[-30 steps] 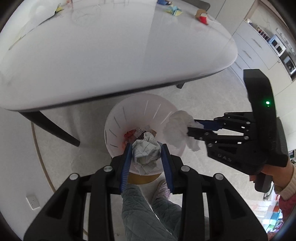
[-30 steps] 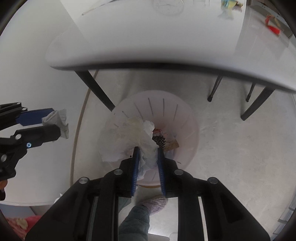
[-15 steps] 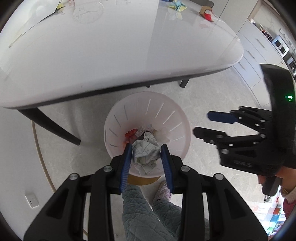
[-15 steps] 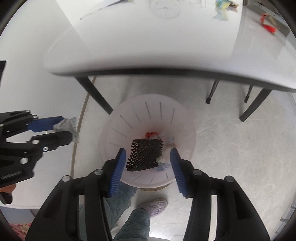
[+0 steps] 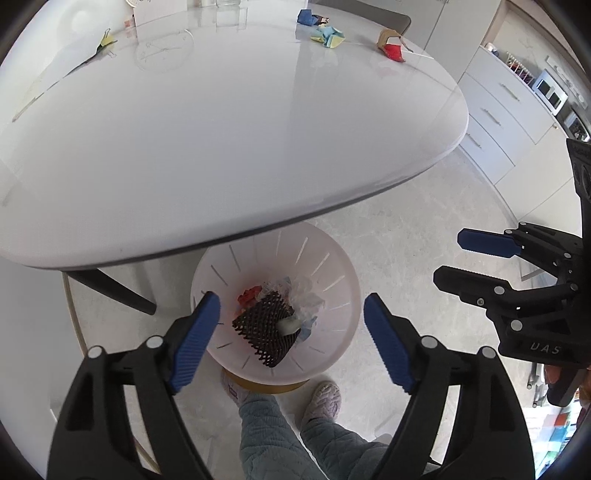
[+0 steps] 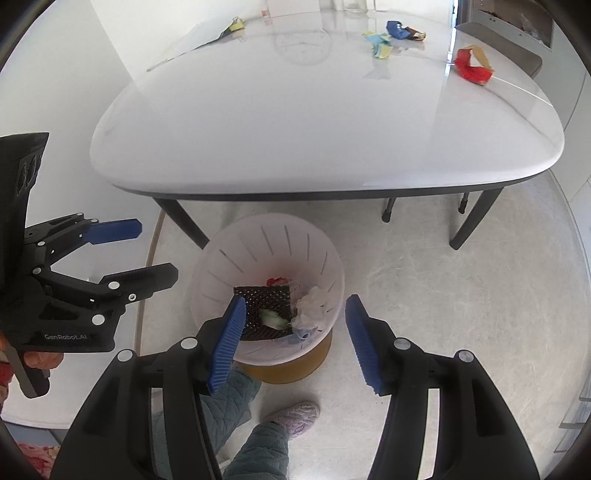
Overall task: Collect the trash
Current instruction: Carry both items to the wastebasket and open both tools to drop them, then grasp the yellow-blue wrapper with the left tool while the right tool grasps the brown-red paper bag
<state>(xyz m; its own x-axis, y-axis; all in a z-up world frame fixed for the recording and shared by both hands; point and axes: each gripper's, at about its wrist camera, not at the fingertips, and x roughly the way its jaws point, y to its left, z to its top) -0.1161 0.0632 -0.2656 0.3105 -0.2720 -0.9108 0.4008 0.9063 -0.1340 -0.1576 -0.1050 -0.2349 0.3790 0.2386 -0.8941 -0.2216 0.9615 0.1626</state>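
A white slotted bin (image 5: pixel 332 280) (image 6: pixel 317 243) stands on the floor under the table edge. It holds a dark foam net (image 5: pixel 264 328) (image 6: pixel 264 306), white crumpled paper (image 6: pixel 312 310) and red scraps. My left gripper (image 5: pixel 291 328) is open and empty above the bin; it also shows at the left of the right wrist view (image 6: pixel 146 253). My right gripper (image 6: pixel 293 332) is open and empty over the bin; it also shows at the right of the left wrist view (image 5: pixel 461 258). On the white table (image 5: pixel 221 129) lie a red wrapper (image 5: pixel 391 50) (image 6: pixel 472 70), blue and yellow scraps (image 5: pixel 325 33) (image 6: pixel 384 44) and a yellow scrap (image 5: pixel 105 40) (image 6: pixel 232 27).
Dark table legs (image 6: pixel 181 221) stand beside the bin. The person's legs and slippers (image 5: pixel 321 398) are just in front of it. White drawers (image 5: pixel 495 114) stand at the right, with a wall socket area and rug edge at the left.
My right gripper opened and dropped the white paper into the bin. My left gripper then opened and let go of its crumpled paper. Both grippers rose away from the bin.
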